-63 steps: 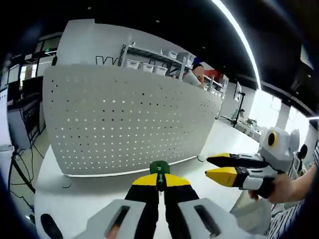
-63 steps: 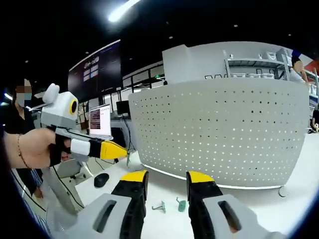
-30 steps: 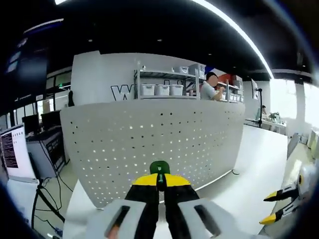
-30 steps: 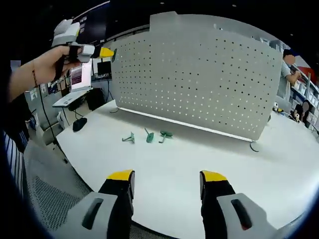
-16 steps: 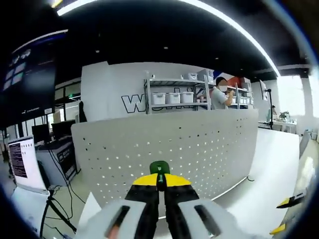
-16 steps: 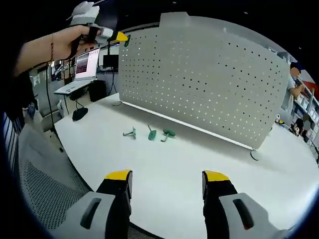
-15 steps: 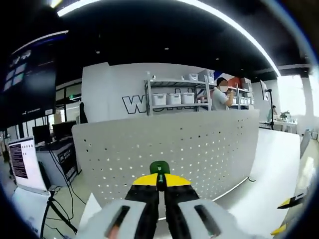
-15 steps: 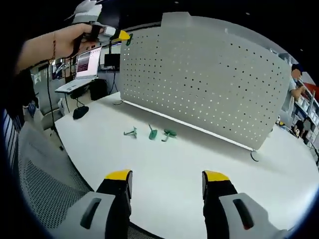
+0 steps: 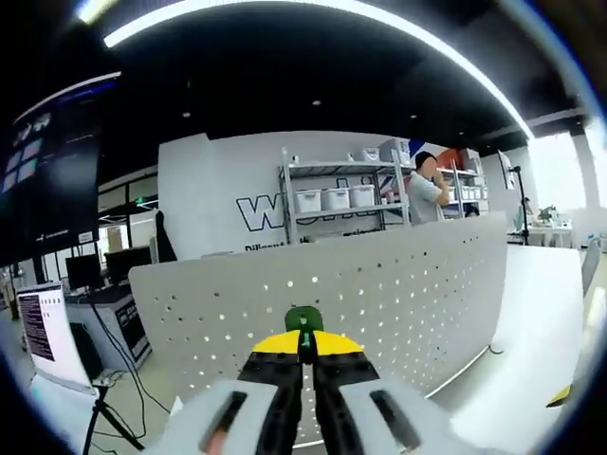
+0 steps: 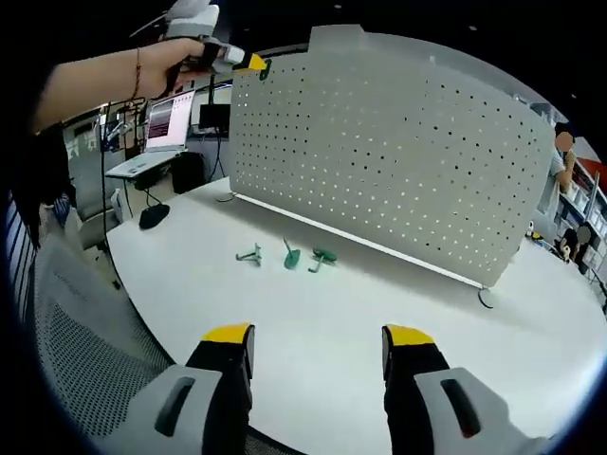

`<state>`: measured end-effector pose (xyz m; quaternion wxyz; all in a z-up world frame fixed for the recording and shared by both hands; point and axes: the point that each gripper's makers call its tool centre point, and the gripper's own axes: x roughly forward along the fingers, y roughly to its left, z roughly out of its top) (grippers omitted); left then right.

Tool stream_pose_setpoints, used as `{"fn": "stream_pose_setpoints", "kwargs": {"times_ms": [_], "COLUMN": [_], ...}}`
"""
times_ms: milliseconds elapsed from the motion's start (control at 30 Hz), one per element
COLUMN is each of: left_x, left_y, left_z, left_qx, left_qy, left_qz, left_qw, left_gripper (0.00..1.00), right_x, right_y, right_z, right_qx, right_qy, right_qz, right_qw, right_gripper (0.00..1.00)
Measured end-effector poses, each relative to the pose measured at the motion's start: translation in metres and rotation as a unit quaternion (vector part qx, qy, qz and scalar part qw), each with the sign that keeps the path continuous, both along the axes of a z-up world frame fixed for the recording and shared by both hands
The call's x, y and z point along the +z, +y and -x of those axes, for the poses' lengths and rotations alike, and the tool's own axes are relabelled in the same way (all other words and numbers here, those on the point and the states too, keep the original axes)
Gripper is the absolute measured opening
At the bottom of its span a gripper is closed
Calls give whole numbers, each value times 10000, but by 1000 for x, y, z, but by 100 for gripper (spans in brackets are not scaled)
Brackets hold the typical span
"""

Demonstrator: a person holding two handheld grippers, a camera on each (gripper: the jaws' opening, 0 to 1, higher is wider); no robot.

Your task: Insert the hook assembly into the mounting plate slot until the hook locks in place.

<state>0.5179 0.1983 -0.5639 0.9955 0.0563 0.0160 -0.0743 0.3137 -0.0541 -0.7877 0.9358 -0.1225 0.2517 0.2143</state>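
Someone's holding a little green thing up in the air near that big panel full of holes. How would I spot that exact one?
Find the white perforated panel standing on the white table, then its upper left corner. There the left gripper pinches the green hook between yellow tips. Three similar green hooks lie loose on the table below; this one is lifted.

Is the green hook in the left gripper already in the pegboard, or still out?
Out: the green hook sits clamped in the left gripper, short of the pegboard.

pegboard (image 10: 398, 161): matt white, perforated | table (image 10: 332, 313): smooth white | hooks (image 10: 289, 256): green plastic
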Motion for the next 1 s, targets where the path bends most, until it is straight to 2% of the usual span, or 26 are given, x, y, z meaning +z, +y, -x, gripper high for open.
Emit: {"fn": "stream_pose_setpoints", "kwargs": {"times_ms": [233, 333, 767, 1000], "left_x": [3, 7, 5, 7], "left_y": [-2, -2, 4, 6], "left_z": [-17, -23, -50, -56], "left_qx": [56, 97, 312, 361], "left_qy": [-120, -301, -392, -447], "left_qz": [-18, -289, -259, -246], "left_qw": [9999, 9991, 9984, 9980], "left_gripper": [1, 2, 2, 2], "right_x": [0, 0, 1, 1], "right_y": [-2, -3, -7, -8], "right_z": [-1, -1, -3, -3], "right_qx": [-67, -73, -178, -181], "right_qy": [3, 8, -39, -30], "right_qz": [-6, 8, 38, 64], "right_qw": [10000, 10000, 9998, 9998], "right_gripper": [50, 50, 50, 49]}}
